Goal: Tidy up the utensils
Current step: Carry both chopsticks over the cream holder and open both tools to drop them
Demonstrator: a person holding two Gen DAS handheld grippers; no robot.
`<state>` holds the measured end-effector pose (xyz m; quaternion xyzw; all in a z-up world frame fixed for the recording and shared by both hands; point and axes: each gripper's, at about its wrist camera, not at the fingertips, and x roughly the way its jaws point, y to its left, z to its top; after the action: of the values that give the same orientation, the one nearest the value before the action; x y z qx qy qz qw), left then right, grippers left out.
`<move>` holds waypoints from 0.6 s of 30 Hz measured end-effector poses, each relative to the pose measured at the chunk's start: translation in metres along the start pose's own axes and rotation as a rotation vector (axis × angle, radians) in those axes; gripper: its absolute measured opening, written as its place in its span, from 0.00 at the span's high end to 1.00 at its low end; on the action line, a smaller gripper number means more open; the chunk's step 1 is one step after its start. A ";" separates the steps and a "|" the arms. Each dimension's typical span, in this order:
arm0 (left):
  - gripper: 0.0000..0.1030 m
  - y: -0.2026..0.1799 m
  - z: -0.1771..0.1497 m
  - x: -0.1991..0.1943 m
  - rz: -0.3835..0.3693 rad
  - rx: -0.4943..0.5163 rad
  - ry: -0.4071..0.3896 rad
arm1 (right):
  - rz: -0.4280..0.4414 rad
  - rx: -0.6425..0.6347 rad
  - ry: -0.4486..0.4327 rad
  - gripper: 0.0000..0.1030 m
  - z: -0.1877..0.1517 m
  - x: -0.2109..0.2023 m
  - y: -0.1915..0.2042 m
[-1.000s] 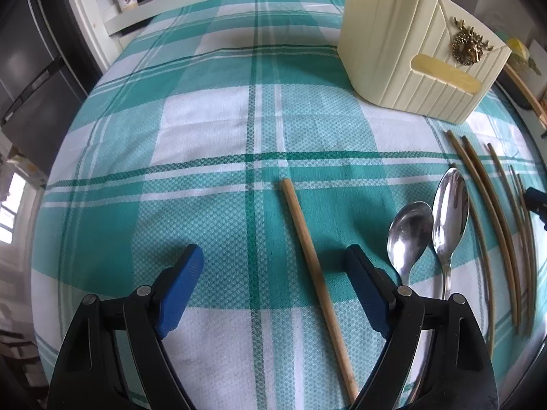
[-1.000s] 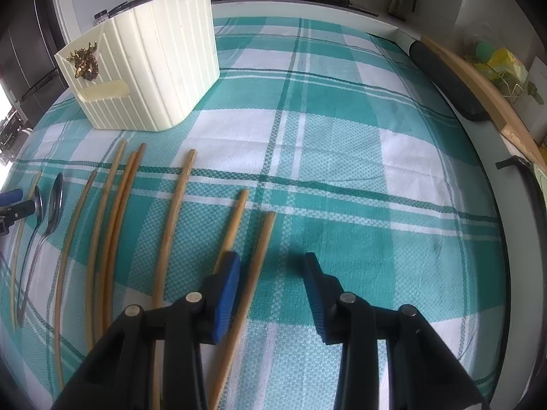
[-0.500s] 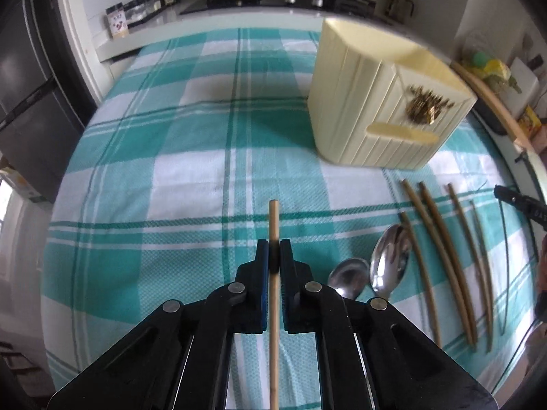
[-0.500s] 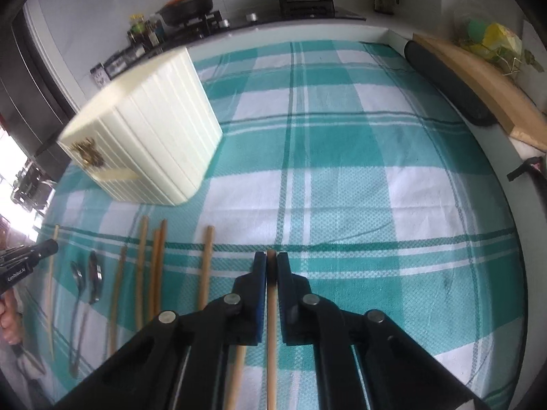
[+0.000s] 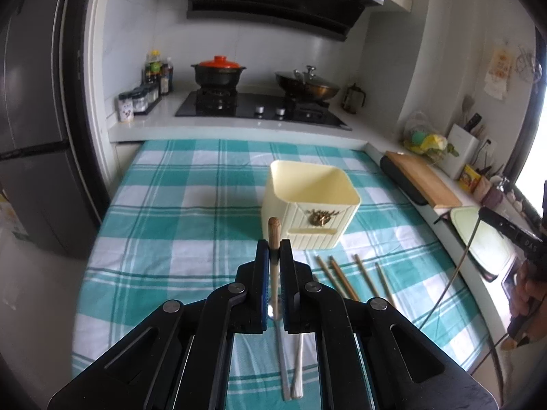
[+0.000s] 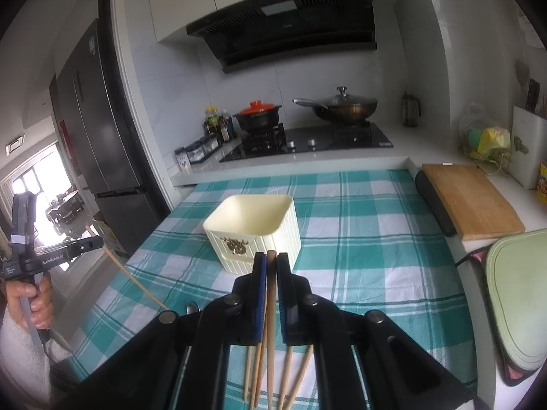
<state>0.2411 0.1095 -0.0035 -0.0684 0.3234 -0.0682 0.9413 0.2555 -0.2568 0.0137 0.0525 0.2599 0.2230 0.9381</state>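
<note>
bamboo, pale and round, is the chopstick [image 5: 273,239] that the left gripper [image 5: 273,256] pinches between its blue pads, jaws pressed together on it; the rounded end sticks up just past the fingertips and the rest runs back between the black arms. the right gripper [image 6: 271,266] is likewise pressed together on a second chopstick [image 6: 270,290], whose square end shows just above its tips.

ahead of both grippers, well beyond the tips, stands the cream ribbed holder [image 5: 309,201], open at the top, with a small gold ornament on the face turned toward the cameras. it sits on the teal and white checked cloth [image 5: 171,239].

below and to the right of the left gripper lie more loose chopsticks [image 5: 342,280] on the cloth, side by side and apart from the holder. under the left gripper's arms two metal spoons [image 5: 297,369] lie with handles toward the camera. in the right wrist view several chopsticks show below that gripper's arms.

far to the left of the right gripper, a hand [image 6: 32,302] grips the handle of the left tool, its chopstick slanting down. at the right edge of the left wrist view the other hand [image 5: 526,294] holds the right tool. beyond the holder are a stove, a pot with an orange lid [image 5: 218,71] and a wok [image 5: 307,83].
</note>
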 end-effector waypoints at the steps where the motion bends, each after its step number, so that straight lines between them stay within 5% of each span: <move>1: 0.96 -0.003 0.002 -0.003 0.000 0.006 -0.014 | -0.005 -0.006 -0.022 0.94 0.003 -0.004 0.003; 8: 0.96 -0.014 0.024 -0.008 -0.023 0.011 -0.053 | -0.005 0.000 -0.102 0.94 0.031 -0.003 0.014; 18: 0.96 -0.029 0.119 0.015 -0.022 0.001 -0.175 | 0.006 -0.047 -0.236 0.94 0.116 0.049 0.045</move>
<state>0.3236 0.0888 0.0856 -0.0770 0.2391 -0.0727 0.9652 0.3346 -0.1929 0.1000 0.0571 0.1423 0.2241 0.9624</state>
